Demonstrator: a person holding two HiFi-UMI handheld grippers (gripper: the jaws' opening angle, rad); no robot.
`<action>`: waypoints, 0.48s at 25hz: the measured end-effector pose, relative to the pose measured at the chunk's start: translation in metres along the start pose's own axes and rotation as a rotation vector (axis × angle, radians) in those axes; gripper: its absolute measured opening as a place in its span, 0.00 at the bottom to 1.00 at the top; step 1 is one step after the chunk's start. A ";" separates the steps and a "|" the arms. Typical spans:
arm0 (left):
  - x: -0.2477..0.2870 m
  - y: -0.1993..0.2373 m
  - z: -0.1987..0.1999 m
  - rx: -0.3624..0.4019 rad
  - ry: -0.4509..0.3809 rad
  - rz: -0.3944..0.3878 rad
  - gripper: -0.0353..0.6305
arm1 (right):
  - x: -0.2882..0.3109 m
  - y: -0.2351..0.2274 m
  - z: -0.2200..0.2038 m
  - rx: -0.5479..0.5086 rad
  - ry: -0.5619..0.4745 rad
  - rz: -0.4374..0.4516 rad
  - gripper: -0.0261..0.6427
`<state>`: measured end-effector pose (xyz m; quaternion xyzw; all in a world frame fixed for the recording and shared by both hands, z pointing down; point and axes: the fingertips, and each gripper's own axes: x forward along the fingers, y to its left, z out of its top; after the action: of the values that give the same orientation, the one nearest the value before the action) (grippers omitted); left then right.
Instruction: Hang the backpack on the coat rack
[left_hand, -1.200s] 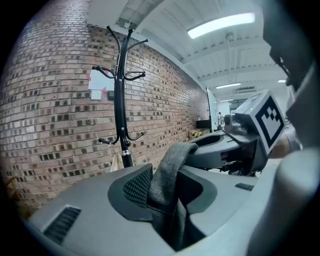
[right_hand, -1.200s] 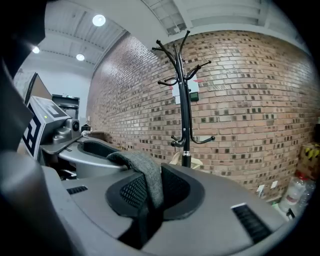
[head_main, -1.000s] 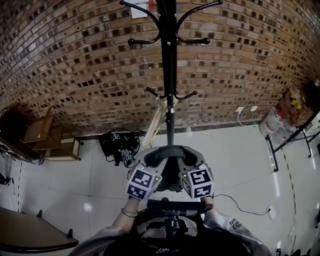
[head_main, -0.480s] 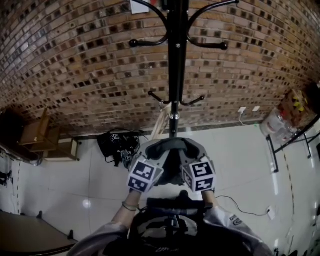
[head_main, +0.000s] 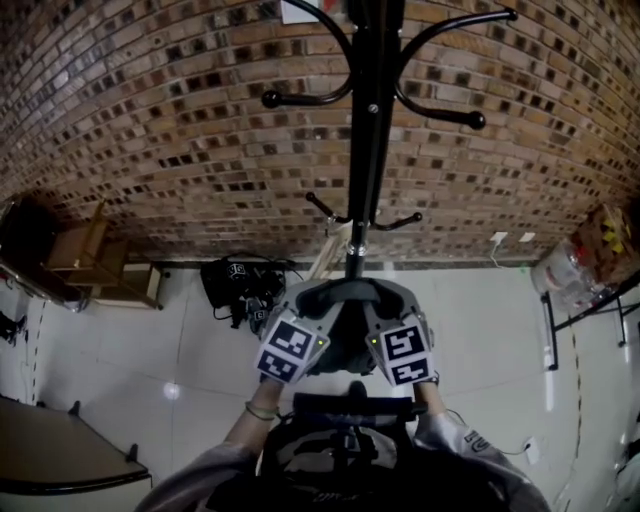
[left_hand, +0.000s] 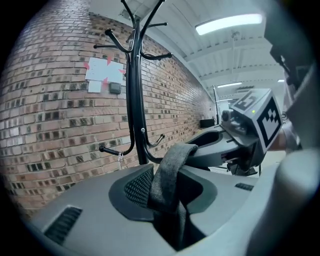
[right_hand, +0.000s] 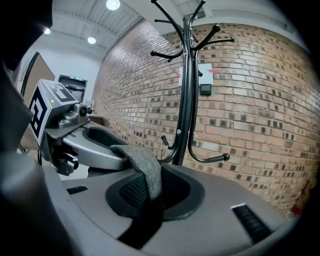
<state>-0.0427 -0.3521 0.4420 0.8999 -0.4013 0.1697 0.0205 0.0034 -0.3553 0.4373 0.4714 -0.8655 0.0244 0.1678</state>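
The black coat rack (head_main: 372, 150) stands against the brick wall, with curved hooks high up and two short hooks (head_main: 400, 220) lower down. The dark backpack (head_main: 340, 440) hangs close to the person's body. Its grey carry strap (head_main: 345, 291) stretches between both grippers, just in front of the rack's pole. My left gripper (head_main: 312, 306) is shut on the strap (left_hand: 170, 167), and my right gripper (head_main: 385, 304) is shut on the same strap (right_hand: 144, 170). Each gripper view shows the other gripper alongside and the rack (left_hand: 134, 100) (right_hand: 186, 95) a short way ahead.
A black bag with cables (head_main: 240, 287) lies on the floor by the wall, left of the rack. Wooden furniture (head_main: 90, 265) stands at the far left, and a pale plank (head_main: 328, 250) leans behind the pole. A metal frame (head_main: 585, 300) stands at the right, a dark table (head_main: 60, 465) at bottom left.
Both grippers, still holding the strap, have moved forward toward the coat rack. The pole and hooks now look larger and nearer.
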 end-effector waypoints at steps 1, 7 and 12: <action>0.002 0.002 0.000 0.006 0.007 0.004 0.23 | 0.003 -0.002 0.000 -0.007 0.005 0.011 0.13; 0.015 0.019 -0.008 0.014 0.048 0.023 0.24 | 0.027 -0.006 -0.002 -0.037 0.024 0.057 0.13; 0.030 0.030 -0.011 0.026 0.069 0.027 0.24 | 0.045 -0.015 -0.007 -0.023 0.035 0.073 0.13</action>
<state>-0.0491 -0.3922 0.4593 0.8881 -0.4104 0.2061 0.0203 -0.0044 -0.3986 0.4558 0.4371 -0.8792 0.0289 0.1874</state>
